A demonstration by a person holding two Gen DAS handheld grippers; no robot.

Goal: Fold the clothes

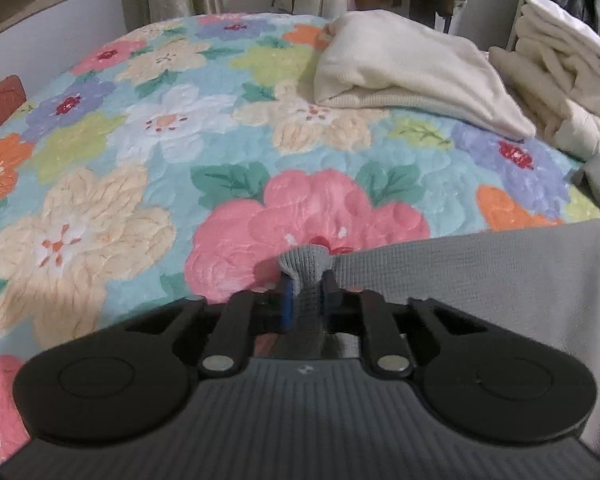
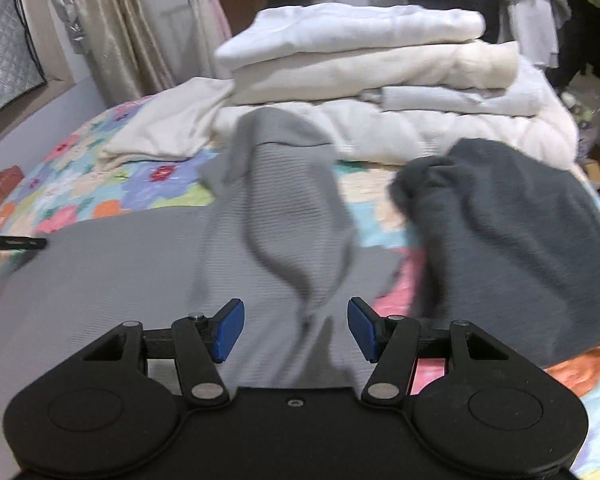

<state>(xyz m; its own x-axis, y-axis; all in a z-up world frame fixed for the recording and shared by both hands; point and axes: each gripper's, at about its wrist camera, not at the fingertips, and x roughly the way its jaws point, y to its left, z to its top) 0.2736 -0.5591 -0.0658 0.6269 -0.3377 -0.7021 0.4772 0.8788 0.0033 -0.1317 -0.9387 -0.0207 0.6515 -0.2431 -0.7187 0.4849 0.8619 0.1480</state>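
Observation:
A light grey ribbed garment (image 2: 112,264) lies spread on the floral bedspread (image 1: 148,168), with a sleeve (image 2: 284,200) folded over its middle. My left gripper (image 1: 306,284) is shut on a bunched edge of the grey garment (image 1: 480,280), which stretches off to the right. My right gripper (image 2: 296,330) is open, its blue pads (image 2: 230,332) hovering just above the garment on either side of the sleeve end. The left gripper's tip shows at the far left of the right wrist view (image 2: 16,244).
A dark grey garment (image 2: 508,240) lies crumpled to the right. A cream sweater (image 1: 412,76) lies folded at the far side. A stack of folded white bedding (image 2: 380,80) stands behind. A brown object (image 1: 0,100) sits at the bed's left edge.

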